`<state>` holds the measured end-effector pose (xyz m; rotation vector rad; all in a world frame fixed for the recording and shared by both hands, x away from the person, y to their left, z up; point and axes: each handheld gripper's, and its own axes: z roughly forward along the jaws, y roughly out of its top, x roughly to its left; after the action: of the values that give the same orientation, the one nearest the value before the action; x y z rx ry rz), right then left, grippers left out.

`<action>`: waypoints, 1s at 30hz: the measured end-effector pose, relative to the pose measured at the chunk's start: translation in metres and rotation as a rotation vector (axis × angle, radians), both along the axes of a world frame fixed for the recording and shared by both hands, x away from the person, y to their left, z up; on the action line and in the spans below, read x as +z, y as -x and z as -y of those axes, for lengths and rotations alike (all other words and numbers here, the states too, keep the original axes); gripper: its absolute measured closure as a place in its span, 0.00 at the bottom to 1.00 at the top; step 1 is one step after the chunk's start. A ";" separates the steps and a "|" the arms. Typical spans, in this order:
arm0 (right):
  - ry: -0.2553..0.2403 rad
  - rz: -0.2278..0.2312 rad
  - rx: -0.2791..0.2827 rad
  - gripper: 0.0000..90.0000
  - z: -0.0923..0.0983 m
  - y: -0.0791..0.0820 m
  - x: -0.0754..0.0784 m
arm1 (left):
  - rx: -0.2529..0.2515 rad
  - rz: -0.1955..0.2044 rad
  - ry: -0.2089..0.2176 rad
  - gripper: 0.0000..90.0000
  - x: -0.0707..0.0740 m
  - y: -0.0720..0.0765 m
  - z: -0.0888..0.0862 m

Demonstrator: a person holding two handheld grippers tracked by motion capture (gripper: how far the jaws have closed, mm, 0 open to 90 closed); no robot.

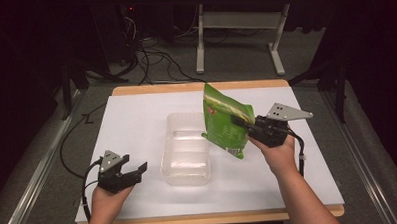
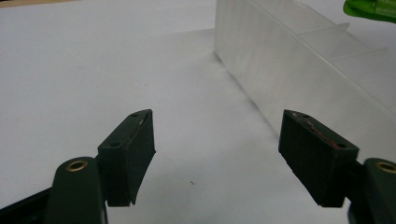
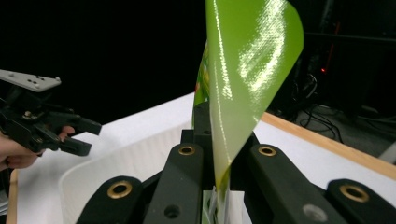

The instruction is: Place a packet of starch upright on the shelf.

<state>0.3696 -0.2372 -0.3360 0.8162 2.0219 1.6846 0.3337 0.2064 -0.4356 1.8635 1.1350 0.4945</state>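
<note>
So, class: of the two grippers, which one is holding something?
The right gripper: its jaws are shut on the edge of the green bag, lifted above the clear plastic container. The left gripper is open and holds nothing.

Lighting's pretty uneven here. The white table top is lit from above and nearly blown out, while the room around it drops to near black. The high view is soft and low-res. The clear plastic bin throws bright glare off its bottom. In the right gripper view the green bag has shiny streaks, and the close jaws look blurry.
</note>
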 end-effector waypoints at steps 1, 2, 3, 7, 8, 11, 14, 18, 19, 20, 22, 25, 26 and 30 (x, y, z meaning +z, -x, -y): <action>0.000 0.000 0.000 0.97 0.000 0.000 0.000 | 0.000 0.000 0.000 0.30 0.000 0.000 0.000; -0.001 0.003 0.009 0.97 -0.003 -0.001 0.002 | 0.001 0.000 0.000 0.30 0.000 0.000 0.000; -0.004 0.006 0.020 0.97 -0.006 -0.002 0.003 | 0.001 0.001 0.001 0.30 0.000 0.000 0.000; -0.020 0.014 0.072 0.97 -0.017 -0.009 0.007 | 0.003 0.001 0.001 0.30 0.000 0.000 0.000; -0.030 0.012 0.094 0.97 -0.023 -0.013 0.007 | 0.004 0.001 0.000 0.30 0.000 0.000 0.000; -0.029 0.007 0.116 0.97 -0.029 -0.017 0.007 | 0.004 0.000 0.000 0.30 0.000 0.000 0.000; -0.016 0.013 0.158 0.97 -0.038 -0.022 0.005 | 0.005 0.000 0.000 0.30 0.000 0.000 0.000; -0.019 0.009 0.189 0.97 -0.046 -0.028 0.003 | 0.005 0.001 0.002 0.30 0.000 0.000 -0.001; -0.021 0.005 0.196 0.97 -0.049 -0.030 0.002 | 0.008 0.003 0.003 0.30 0.000 0.000 -0.001; -0.020 0.003 0.213 0.97 -0.054 -0.033 0.001 | 0.009 0.002 0.005 0.30 0.000 0.000 -0.001; -0.013 -0.002 0.228 0.97 -0.059 -0.035 0.001 | 0.009 0.000 0.007 0.30 0.000 0.000 -0.002; -0.008 -0.004 0.245 0.97 -0.065 -0.037 0.001 | 0.010 0.000 0.007 0.30 0.000 0.000 -0.002; -0.006 -0.001 0.251 0.97 -0.068 -0.038 0.001 | 0.010 0.000 0.008 0.30 0.000 0.000 -0.002; 0.006 -0.003 0.281 0.97 -0.080 -0.043 -0.001 | 0.013 0.000 0.011 0.30 0.000 0.000 -0.002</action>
<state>0.4129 -0.1569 -0.3374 0.5514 2.2266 1.8220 0.3337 0.2088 -0.4355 1.8478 1.1482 0.4952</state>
